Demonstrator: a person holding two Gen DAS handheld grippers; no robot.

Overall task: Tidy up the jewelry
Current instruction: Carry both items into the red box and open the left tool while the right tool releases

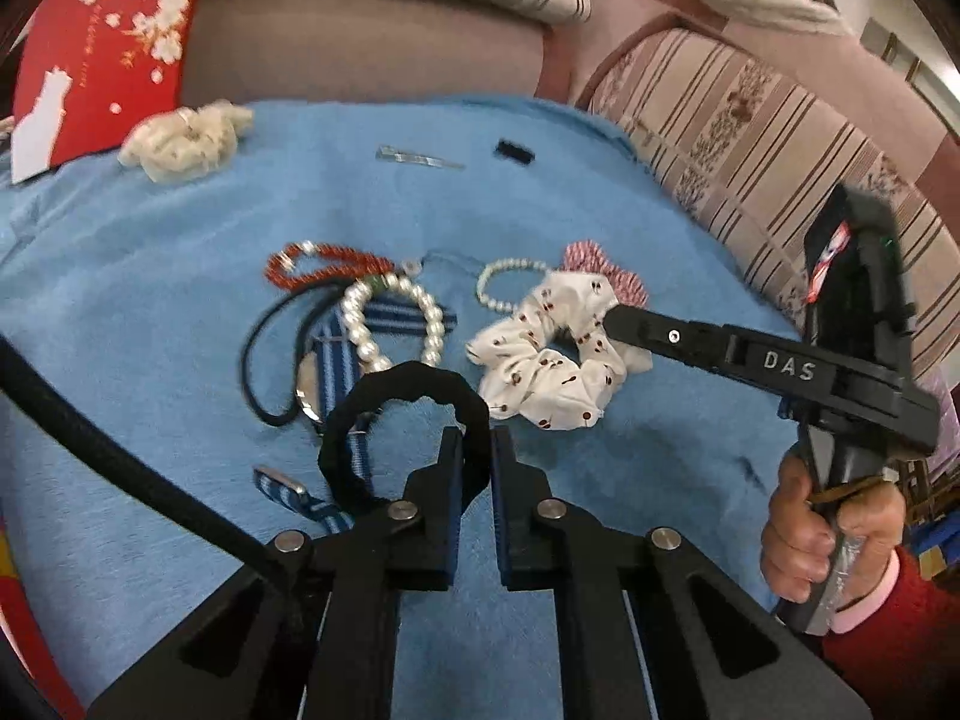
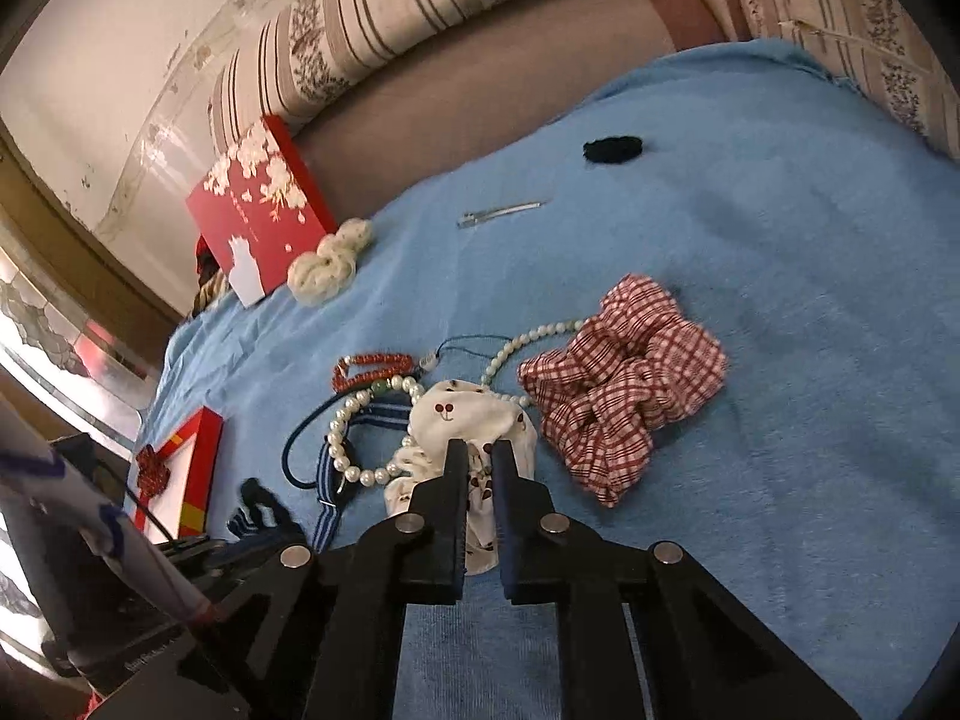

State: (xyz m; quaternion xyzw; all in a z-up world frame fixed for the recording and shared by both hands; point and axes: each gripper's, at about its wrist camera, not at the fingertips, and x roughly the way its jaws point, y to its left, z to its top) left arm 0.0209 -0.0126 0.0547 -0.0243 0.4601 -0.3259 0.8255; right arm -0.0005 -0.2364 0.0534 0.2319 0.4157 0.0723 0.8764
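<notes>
The left hand-held gripper point(image 1: 477, 450) pinches a black scrunchie point(image 1: 402, 420) by its rim, the loop standing up in front of the fingers. Beyond it, at 12 o'clock in the left wrist view, lies a pearl bracelet point(image 1: 393, 324) on top of a blue striped band point(image 1: 336, 360); a thin black hair tie point(image 1: 270, 354) loops at 10 o'clock and a red bead bracelet point(image 1: 324, 267) sits just past it.

The right hand-held gripper point(image 2: 480, 462) has its fingers closed to a narrow gap on the white cherry scrunchie point(image 2: 474, 426), which lies on the blue blanket point(image 2: 780, 300) in the middle of the pile. In the left wrist view the same gripper reaches in from 3 o'clock, its tip on that scrunchie, held by a hand point(image 1: 828, 540) in a red sleeve.

Crowding the cherry scrunchie: a red checked scrunchie point(image 2: 624, 384) touching it at 2 o'clock in the right wrist view, a small pearl bracelet point(image 2: 516, 354) partly under both, and the larger pearl bracelet at 9 o'clock.

Farther off at 12 o'clock lie a metal hair clip point(image 2: 501, 213) and a small black item point(image 2: 612, 150). A cream scrunchie point(image 2: 327, 264) rests against a red box point(image 2: 258, 204) at 10 o'clock. Striped cushions point(image 2: 420, 6) border the blanket.
</notes>
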